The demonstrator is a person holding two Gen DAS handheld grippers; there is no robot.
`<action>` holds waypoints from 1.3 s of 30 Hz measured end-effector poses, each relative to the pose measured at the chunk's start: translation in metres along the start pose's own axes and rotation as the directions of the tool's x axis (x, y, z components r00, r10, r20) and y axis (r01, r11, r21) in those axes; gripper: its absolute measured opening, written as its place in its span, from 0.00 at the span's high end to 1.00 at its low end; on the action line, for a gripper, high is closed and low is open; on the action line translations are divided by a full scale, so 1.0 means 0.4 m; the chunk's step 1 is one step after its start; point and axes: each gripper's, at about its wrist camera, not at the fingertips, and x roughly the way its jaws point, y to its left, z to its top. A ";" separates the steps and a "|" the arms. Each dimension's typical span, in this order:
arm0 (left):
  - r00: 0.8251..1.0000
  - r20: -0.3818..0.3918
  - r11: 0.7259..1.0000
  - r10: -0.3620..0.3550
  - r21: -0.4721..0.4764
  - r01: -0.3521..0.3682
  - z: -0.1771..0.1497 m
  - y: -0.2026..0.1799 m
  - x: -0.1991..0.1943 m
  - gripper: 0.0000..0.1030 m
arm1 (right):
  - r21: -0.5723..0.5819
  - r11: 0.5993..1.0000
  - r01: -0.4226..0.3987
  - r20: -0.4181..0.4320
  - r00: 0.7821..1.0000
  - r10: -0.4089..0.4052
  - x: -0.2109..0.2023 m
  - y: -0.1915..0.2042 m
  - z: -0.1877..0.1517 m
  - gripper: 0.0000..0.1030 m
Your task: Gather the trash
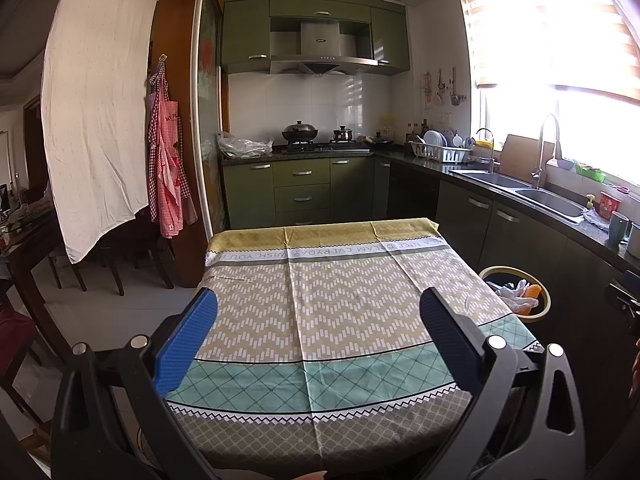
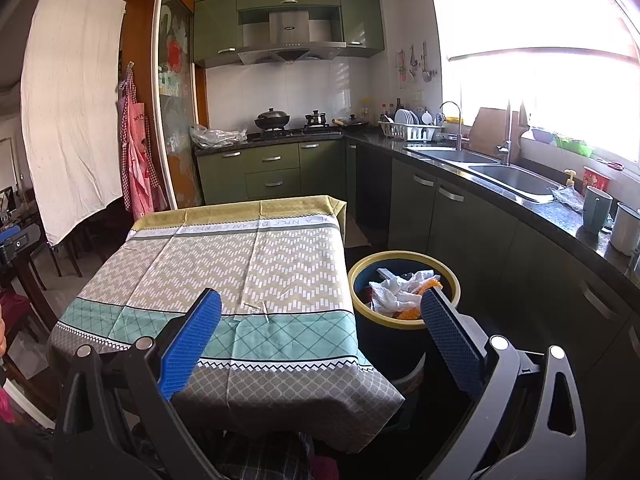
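Note:
A dark bin with a yellow rim [image 2: 362, 266] stands on the floor to the right of the table. It holds crumpled white paper [image 2: 394, 292] and orange scraps [image 2: 410, 314]. The bin also shows in the left wrist view [image 1: 546, 304]. A table with a patterned cloth [image 1: 340, 320] [image 2: 224, 268] carries no loose items that I can see. My left gripper [image 1: 318, 310] is open and empty above the table's near half. My right gripper [image 2: 320, 312] is open and empty over the table's right edge, next to the bin.
Green kitchen cabinets and a dark counter [image 2: 516, 204] run along the right with a double sink [image 2: 508, 180], mugs [image 2: 596, 208] and a dish rack [image 2: 412, 130]. A stove with pots [image 1: 316, 140] is at the back. A dining table and chairs [image 1: 24, 248] stand left.

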 end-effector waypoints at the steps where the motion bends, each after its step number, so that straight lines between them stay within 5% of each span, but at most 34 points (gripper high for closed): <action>1: 1.000 0.001 1.000 0.001 -0.001 -0.001 0.000 0.001 0.000 0.06 | 0.000 1.000 0.000 0.001 1.000 0.000 0.000 0.000 0.001 0.04; 39: 1.000 -0.010 1.000 -0.011 0.016 0.011 -0.001 0.009 0.004 0.06 | -0.006 1.000 -0.007 0.002 1.000 0.007 0.005 -0.003 0.002 0.04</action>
